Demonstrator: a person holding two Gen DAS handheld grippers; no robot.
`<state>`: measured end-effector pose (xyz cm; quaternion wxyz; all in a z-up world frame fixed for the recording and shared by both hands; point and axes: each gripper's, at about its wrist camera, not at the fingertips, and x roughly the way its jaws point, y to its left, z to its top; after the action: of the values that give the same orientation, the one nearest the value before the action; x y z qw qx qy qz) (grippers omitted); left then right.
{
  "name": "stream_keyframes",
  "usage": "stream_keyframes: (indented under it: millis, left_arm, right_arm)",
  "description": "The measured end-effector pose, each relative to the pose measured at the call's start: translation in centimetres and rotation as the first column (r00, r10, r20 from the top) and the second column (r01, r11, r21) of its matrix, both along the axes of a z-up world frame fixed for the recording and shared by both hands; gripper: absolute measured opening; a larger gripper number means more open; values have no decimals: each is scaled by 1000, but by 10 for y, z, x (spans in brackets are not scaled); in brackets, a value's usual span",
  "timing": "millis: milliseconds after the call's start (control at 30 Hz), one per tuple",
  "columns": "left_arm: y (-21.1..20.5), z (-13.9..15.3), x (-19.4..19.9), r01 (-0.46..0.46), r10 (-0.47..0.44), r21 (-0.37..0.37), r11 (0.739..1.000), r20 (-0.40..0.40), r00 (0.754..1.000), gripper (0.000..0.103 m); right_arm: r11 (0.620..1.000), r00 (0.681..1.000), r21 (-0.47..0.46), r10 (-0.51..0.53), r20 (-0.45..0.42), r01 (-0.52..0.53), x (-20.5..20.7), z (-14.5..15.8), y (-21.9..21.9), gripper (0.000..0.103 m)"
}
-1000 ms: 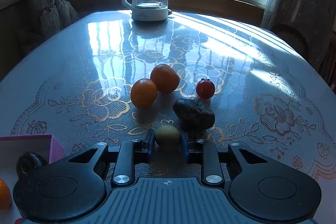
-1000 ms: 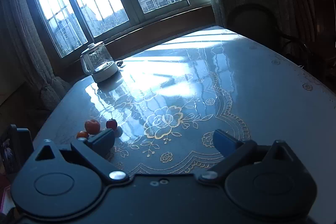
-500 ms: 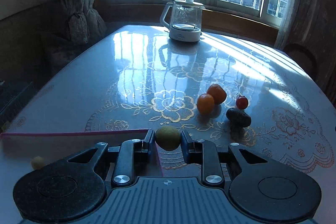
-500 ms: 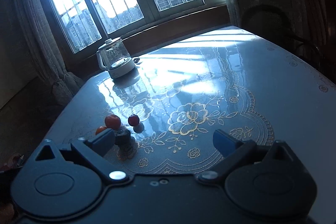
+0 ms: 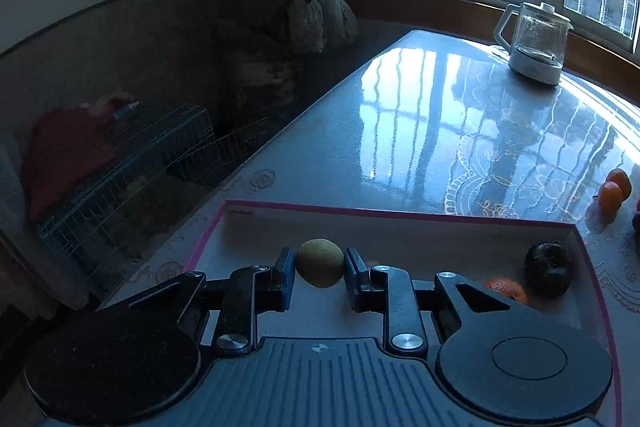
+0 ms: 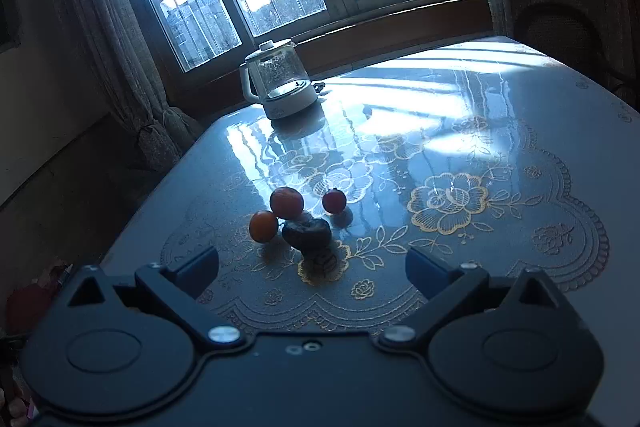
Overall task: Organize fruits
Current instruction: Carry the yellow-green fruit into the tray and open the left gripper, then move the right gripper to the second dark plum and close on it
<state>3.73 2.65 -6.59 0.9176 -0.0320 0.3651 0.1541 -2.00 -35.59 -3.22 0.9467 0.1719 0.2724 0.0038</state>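
Observation:
My left gripper (image 5: 320, 269) is shut on a small yellow-green fruit (image 5: 320, 262) and holds it over a white box with a pink rim (image 5: 400, 214). A dark fruit (image 5: 549, 269) and an orange fruit (image 5: 506, 290) lie in the box at the right. My right gripper (image 6: 312, 269) is open and empty, above the table before a cluster of fruit: two orange fruits (image 6: 263, 225) (image 6: 286, 202), a small red fruit (image 6: 334, 201) and a dark fruit (image 6: 307, 233). The two orange ones also show at the left wrist view's right edge (image 5: 611, 197).
A glass kettle (image 6: 279, 83) stands at the table's far end near the windows. The table (image 6: 460, 131) has a glossy floral cloth. Its left edge runs beside the box, with wire racks (image 5: 120, 163) on the floor below. A chair (image 6: 560, 31) stands at the far right.
My left gripper has swung left with the yellow-green fruit, from beside the fruit cluster to over the box. My right gripper has turned toward the cluster, still open.

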Motion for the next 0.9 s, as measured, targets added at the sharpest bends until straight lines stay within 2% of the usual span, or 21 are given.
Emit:
stream_keyframes:
  millis: [133,400,633,667,800,900]
  left_arm:
    - [10,-12,0,-26,26,13,1000,-25,999,27]
    - [14,-10,-8,-7,8,15,1000,-22,1000,27]
    - [16,3,-15,12,-12,4,1000,14,1000,27]
    - [16,5,-16,15,-15,4,1000,19,1000,28]
    - [18,10,-19,17,-17,6,1000,32,999,44]
    - [21,11,-20,13,-13,-1,1000,33,999,44]
  right_arm:
    - [1000,1000,-4,21,-9,-21,6,-1,13,100]
    - [999,999,-23,42,-18,-42,14,-1,31,100]
    - [992,998,-117,49,-44,-54,43,-5,43,102]
    - [989,998,-137,47,-47,-53,49,-6,45,102]
    - [976,997,-206,56,-59,-67,80,-16,53,98]
    - [958,995,-275,54,-81,-75,102,-26,59,88]
